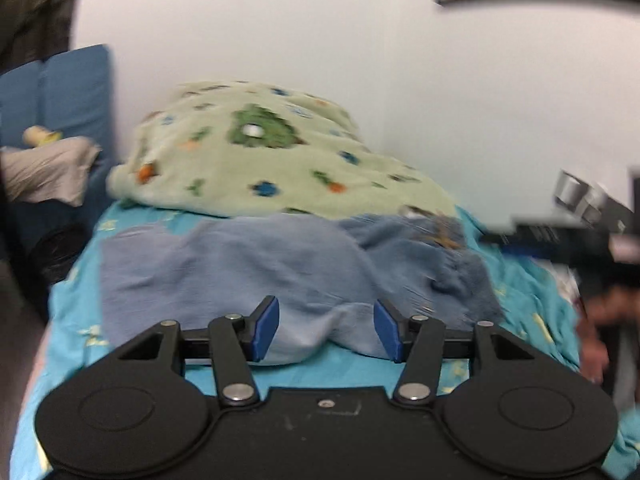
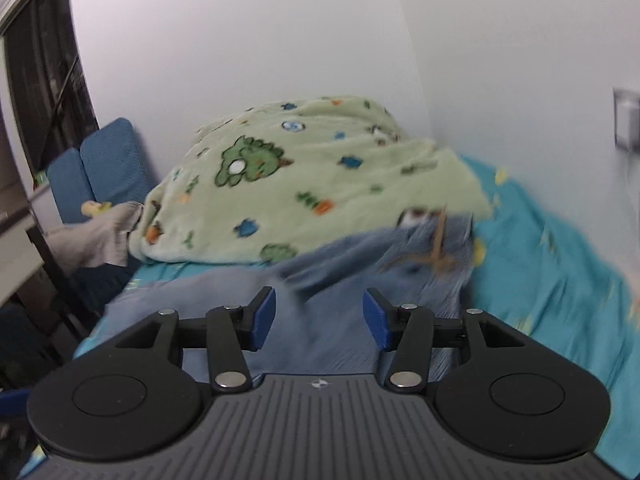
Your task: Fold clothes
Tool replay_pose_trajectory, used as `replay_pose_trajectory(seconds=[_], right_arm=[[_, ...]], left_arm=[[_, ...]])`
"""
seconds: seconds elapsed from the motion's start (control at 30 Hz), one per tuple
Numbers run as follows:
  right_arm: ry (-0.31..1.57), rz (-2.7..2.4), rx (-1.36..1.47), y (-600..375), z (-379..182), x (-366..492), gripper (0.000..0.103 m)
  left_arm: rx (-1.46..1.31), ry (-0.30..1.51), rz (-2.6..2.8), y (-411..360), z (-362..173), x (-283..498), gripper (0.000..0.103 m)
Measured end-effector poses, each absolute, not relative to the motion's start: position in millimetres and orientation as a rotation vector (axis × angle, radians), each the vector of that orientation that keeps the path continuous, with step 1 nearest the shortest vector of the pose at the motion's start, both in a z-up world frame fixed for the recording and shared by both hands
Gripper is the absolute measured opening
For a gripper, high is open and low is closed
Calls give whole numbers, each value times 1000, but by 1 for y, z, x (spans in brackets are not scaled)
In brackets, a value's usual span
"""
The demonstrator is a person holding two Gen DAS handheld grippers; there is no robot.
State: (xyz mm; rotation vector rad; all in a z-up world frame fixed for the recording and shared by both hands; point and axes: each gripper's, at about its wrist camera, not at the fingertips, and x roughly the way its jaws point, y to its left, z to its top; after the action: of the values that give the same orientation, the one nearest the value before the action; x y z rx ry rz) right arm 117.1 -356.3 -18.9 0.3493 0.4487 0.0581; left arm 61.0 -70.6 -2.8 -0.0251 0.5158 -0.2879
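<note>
A blue-grey garment (image 1: 248, 264) lies rumpled across the turquoise bed sheet (image 1: 76, 300); it also shows in the right wrist view (image 2: 360, 292), with a tan drawstring (image 2: 438, 248) at its far end. My left gripper (image 1: 326, 330) is open and empty, low over the garment's near hem. My right gripper (image 2: 318, 320) is open and empty, just above the garment's middle. The right gripper's body also shows at the right edge of the left wrist view (image 1: 592, 220). Both views are blurred.
A green patterned fleece blanket (image 1: 272, 152) is heaped at the far end of the bed, also in the right wrist view (image 2: 304, 184). A blue chair (image 2: 104, 164) with a grey cloth (image 2: 92, 240) stands at the left. White walls (image 1: 280, 20) bound the bed.
</note>
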Motion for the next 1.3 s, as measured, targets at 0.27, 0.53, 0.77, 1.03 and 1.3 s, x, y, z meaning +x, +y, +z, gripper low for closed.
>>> replay_pose_trajectory(seconds=[0.27, 0.53, 0.77, 1.03, 1.3], right_arm=[[590, -17, 674, -336, -85, 115, 61], [668, 2, 948, -337, -147, 150, 70], [709, 130, 1164, -300, -170, 188, 85], [635, 175, 1114, -299, -180, 217, 86], [575, 98, 994, -308, -174, 209, 2]], left_arm=[[-185, 551, -190, -21, -15, 73, 49], [-334, 604, -97, -3, -30, 97, 50], [-337, 599, -49, -5, -38, 108, 50], [-266, 616, -2, -18, -51, 121, 50], [-181, 586, 59, -19, -57, 122, 50]])
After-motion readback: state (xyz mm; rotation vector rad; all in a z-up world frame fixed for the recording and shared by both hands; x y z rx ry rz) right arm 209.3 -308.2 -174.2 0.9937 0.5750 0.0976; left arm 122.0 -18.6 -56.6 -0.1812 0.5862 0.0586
